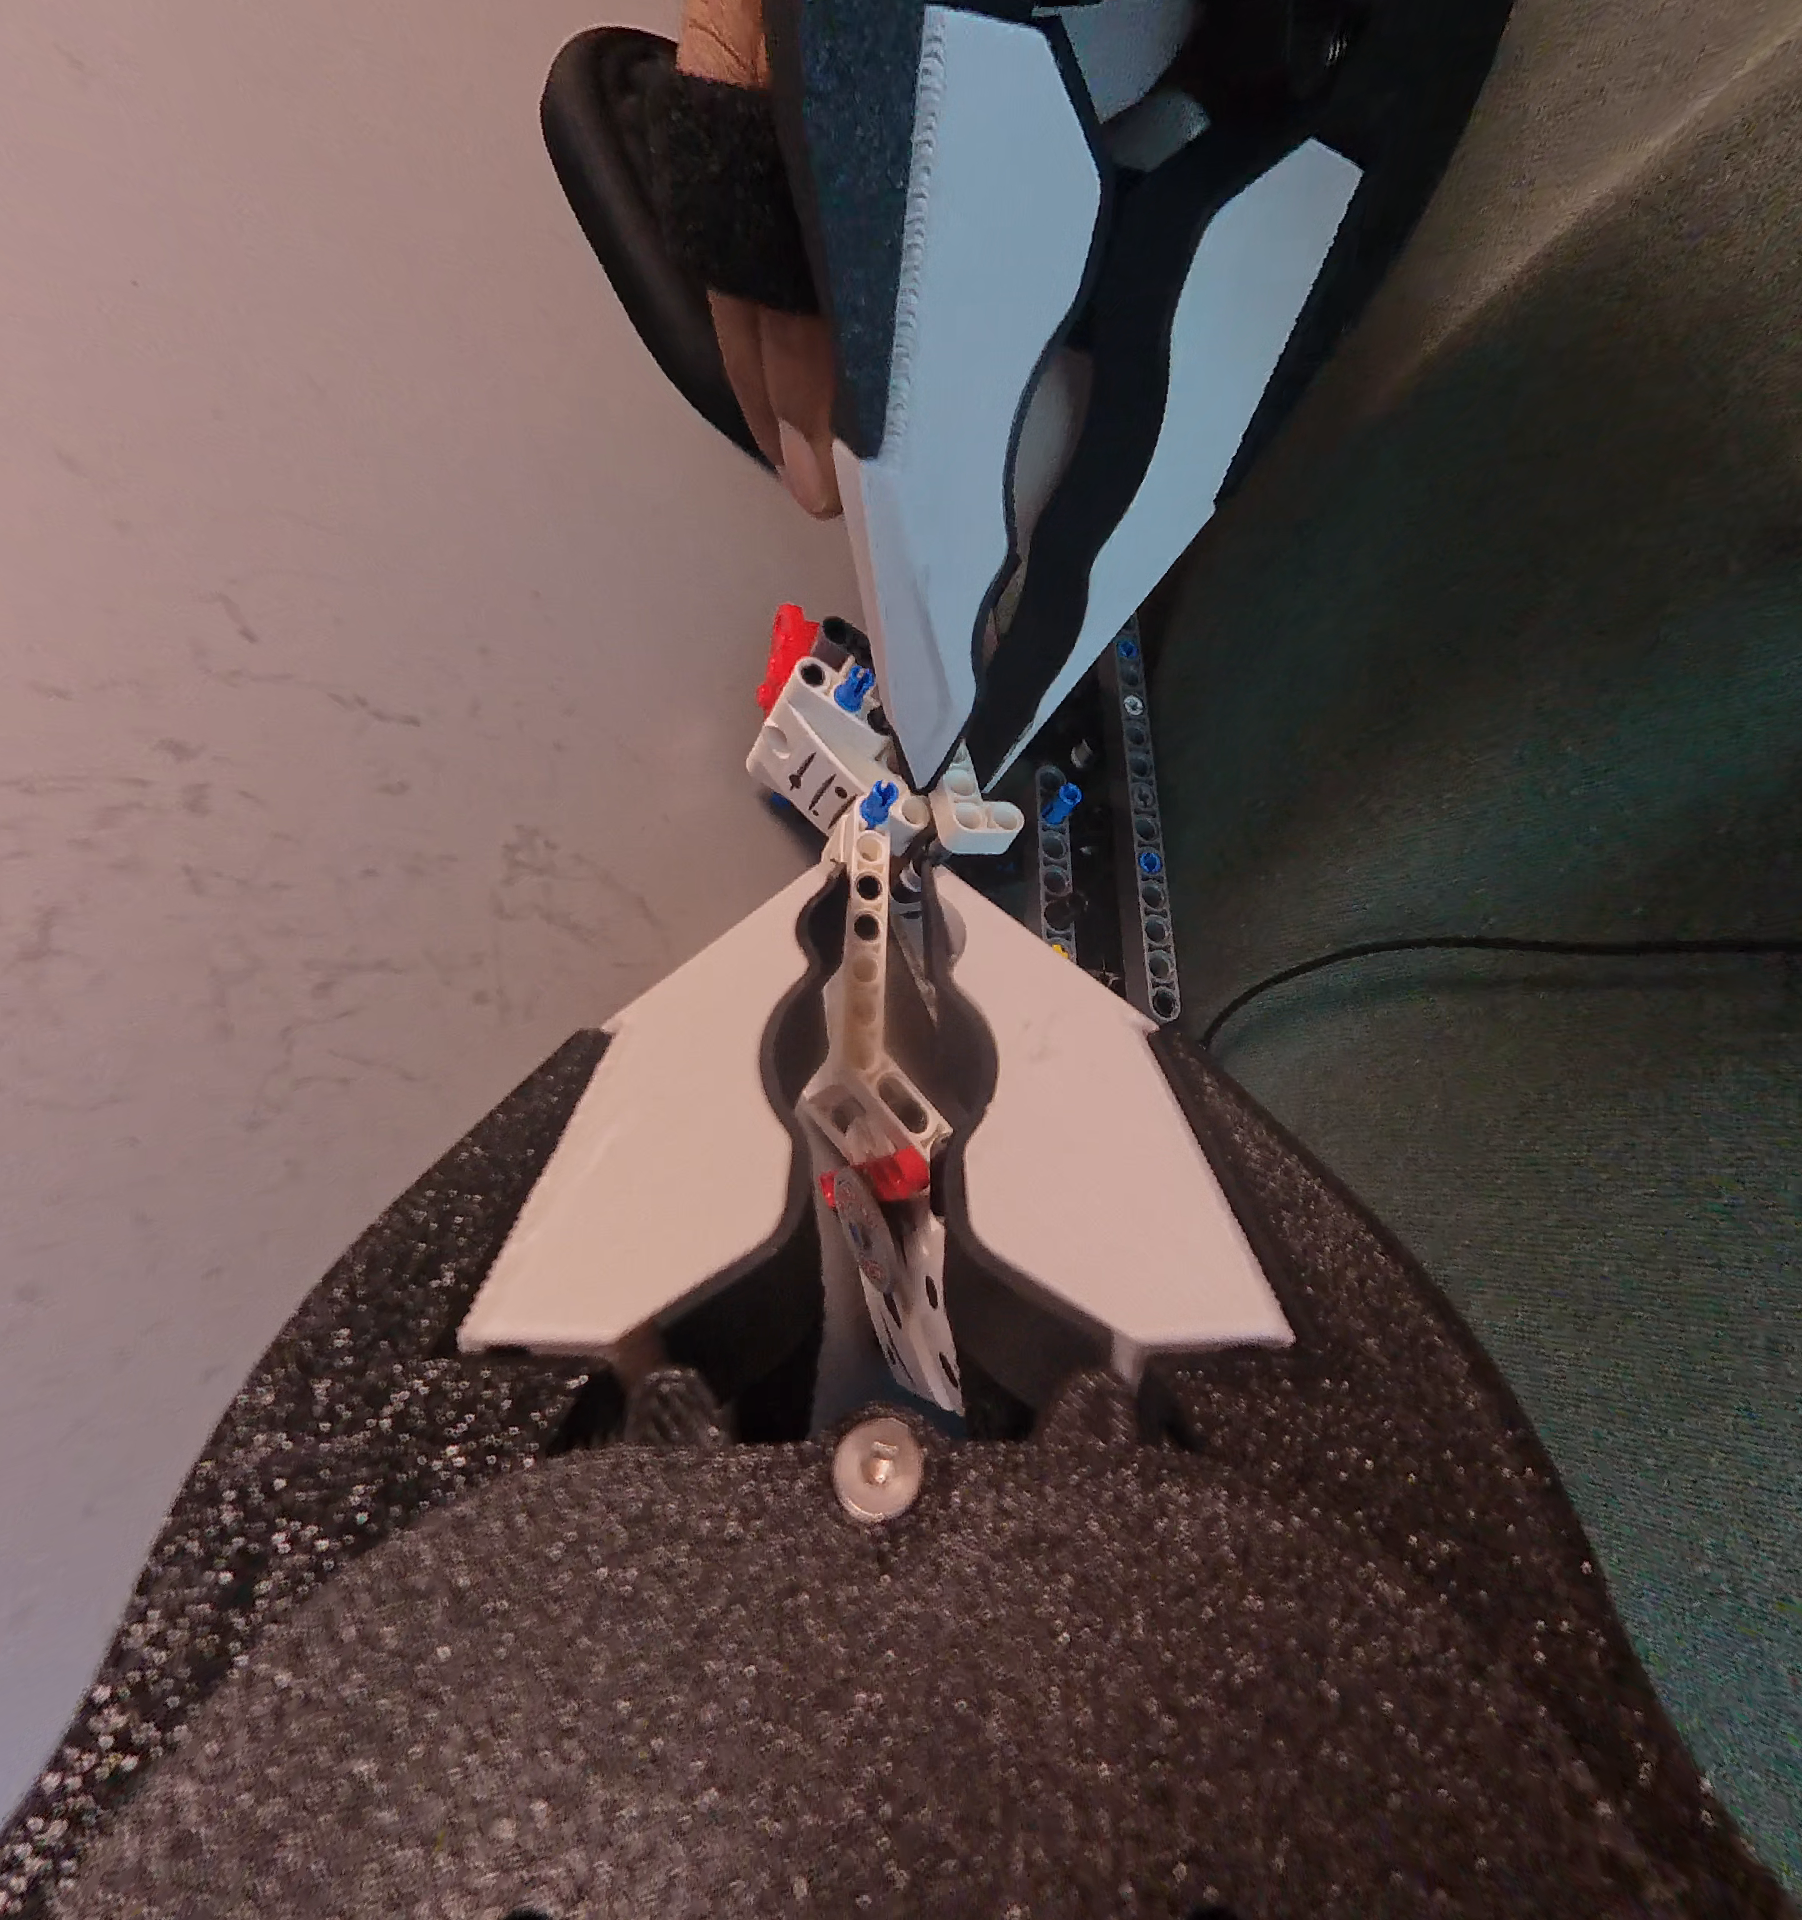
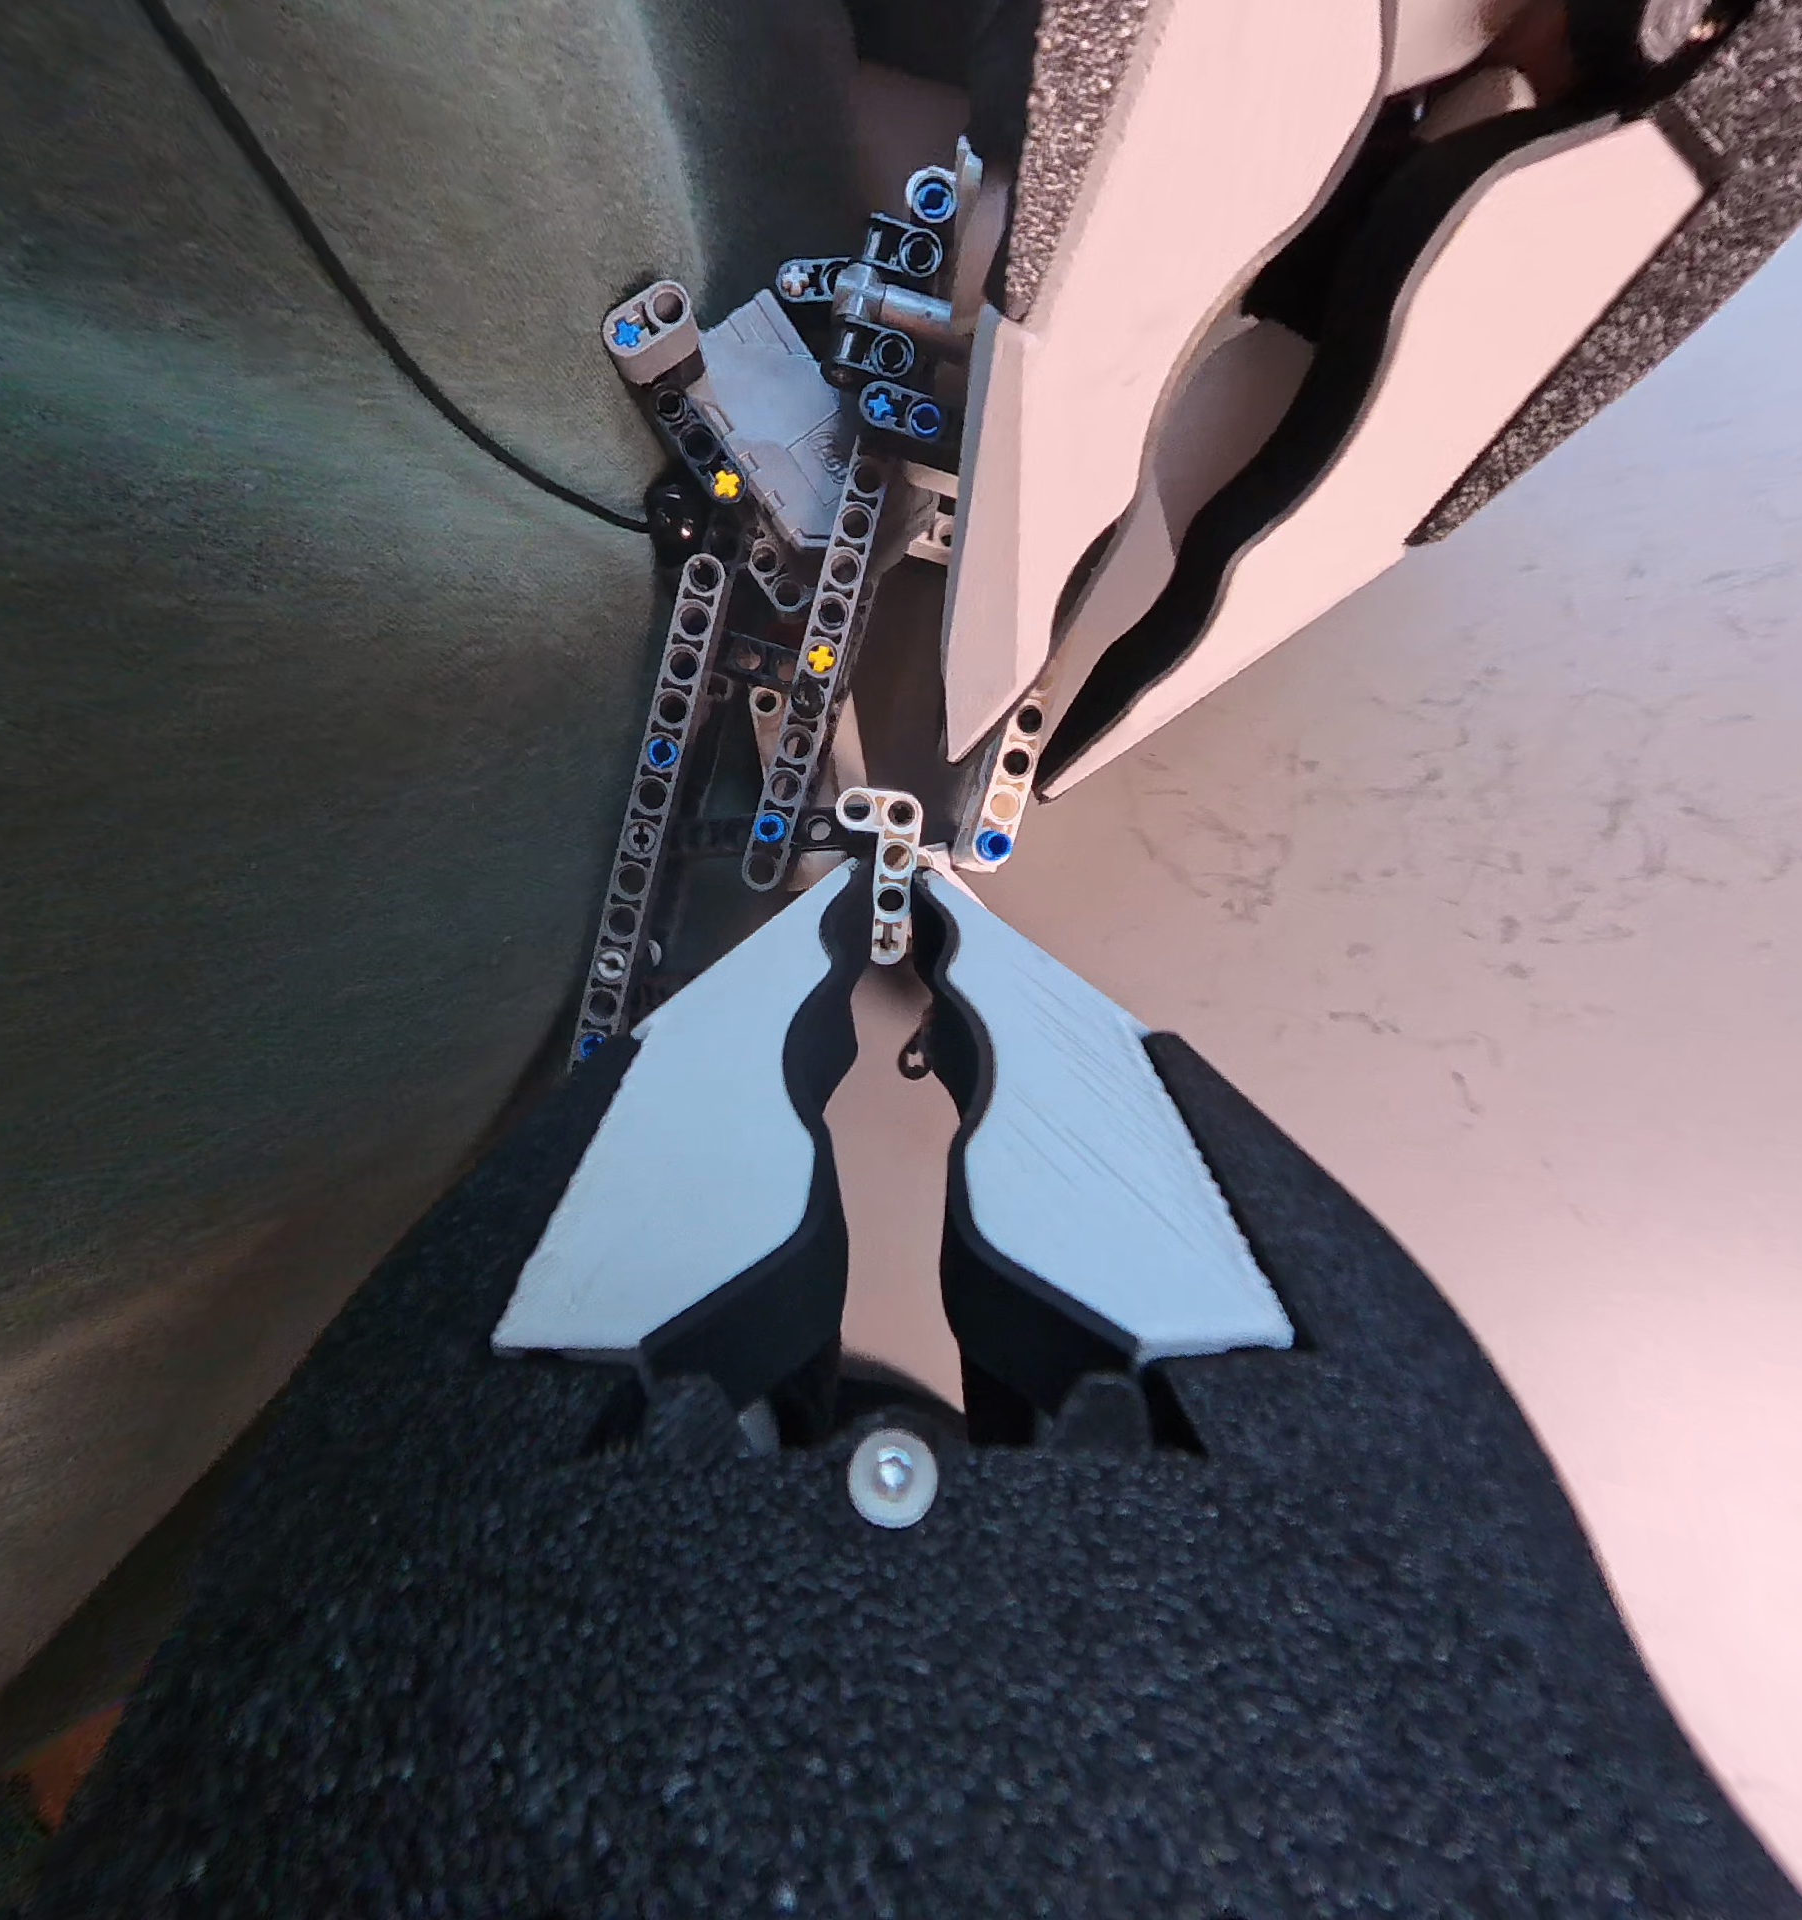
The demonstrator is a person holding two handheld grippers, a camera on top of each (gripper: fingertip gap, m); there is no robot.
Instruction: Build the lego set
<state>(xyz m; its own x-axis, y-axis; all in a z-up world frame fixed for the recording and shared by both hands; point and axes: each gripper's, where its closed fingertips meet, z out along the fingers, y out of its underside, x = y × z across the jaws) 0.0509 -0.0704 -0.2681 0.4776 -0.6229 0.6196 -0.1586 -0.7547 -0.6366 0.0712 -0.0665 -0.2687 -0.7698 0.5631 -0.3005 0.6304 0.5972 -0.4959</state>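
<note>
Two grippers meet tip to tip over a pale marbled tabletop [image 2: 1499, 935], each clamped on a lego part. Left gripper [image 1: 881, 883] is closed on a white sub-assembly [image 1: 866, 997]: a long holed white beam runs back btwn its fingers toward the camera, w/ a red piece [image 1: 897, 1174] and a white perforated plate further in, near the gripper base. The far end of that assembly sticks out past the tips, carrying white panels, blue pins [image 1: 881, 800] and a red connector [image 1: 785, 649].

Right gripper [image 2: 889, 883] is closed on a small white L-shaped beam [image 2: 886, 842]; the beam's long leg sits btwn the tips, short leg poking out to the left in the right wrist view. In the left wrist view that L-beam [image 1: 970, 816] is just beside, maybe touching, the white assembly's end; can't tell if they're actually joined.

Behind both, a bigger grey-and-black technic frame [image 2: 772, 623] lies near the table edge, w/ long grey holed beams, blue pins and yellow axle ends. Past it is green upholstery [image 1: 1499, 1143] w/ a thin black cable [image 1: 1499, 945] across it. A person's fingers [image 1: 793, 416] w/ a black strap show on the right gripper's handle.
</note>
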